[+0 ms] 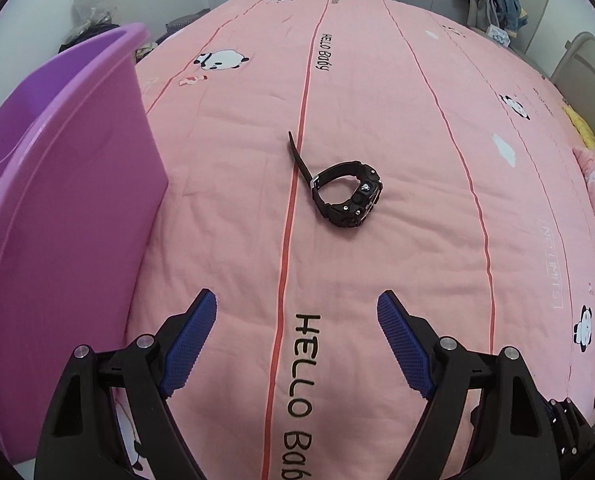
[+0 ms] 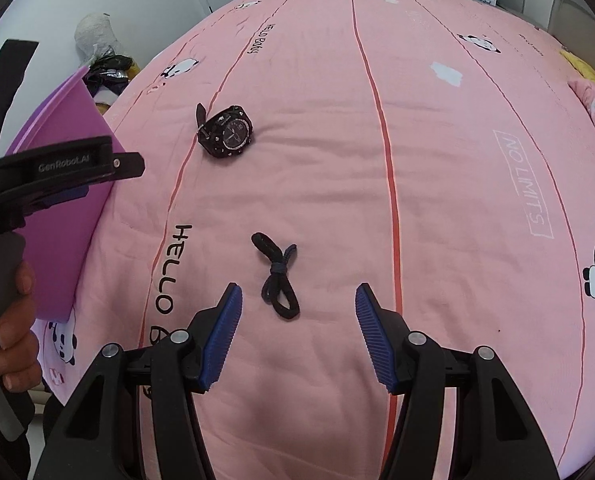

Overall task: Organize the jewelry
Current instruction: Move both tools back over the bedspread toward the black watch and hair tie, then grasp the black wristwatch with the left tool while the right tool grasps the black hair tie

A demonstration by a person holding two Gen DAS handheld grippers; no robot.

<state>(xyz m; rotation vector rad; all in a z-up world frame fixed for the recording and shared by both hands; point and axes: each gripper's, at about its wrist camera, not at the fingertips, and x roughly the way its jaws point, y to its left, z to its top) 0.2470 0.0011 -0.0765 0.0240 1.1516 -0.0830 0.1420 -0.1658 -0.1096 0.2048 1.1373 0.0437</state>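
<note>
Where pink bedding point(image 1: 377, 92) spreads across both views, printed with pandas, red stripes and black lettering "HELLO Baby"; white boxed lettering "NO LIMITS" toward the right side.

Black wristwatch point(image 1: 347, 194): lying on the bedding, strap buckled into a loop, loose strap end trailing; just right of a red stripe, well ahead of the left gripper point(image 1: 296, 304).

Dark hair tie point(image 2: 278, 276): knotted, lying on the bedding just ahead of the right gripper point(image 2: 298, 298), between its fingertips' line and the watch.

Purple tub point(image 1: 57, 200): at the left, standing on the bedding.

Left gripper: jaws released, wide, nothing between; body marked "GenRoboLAI", last letters uncertain; held by a hand point(image 2: 11, 328).

Right gripper: jaws released, nothing grasped.
</note>
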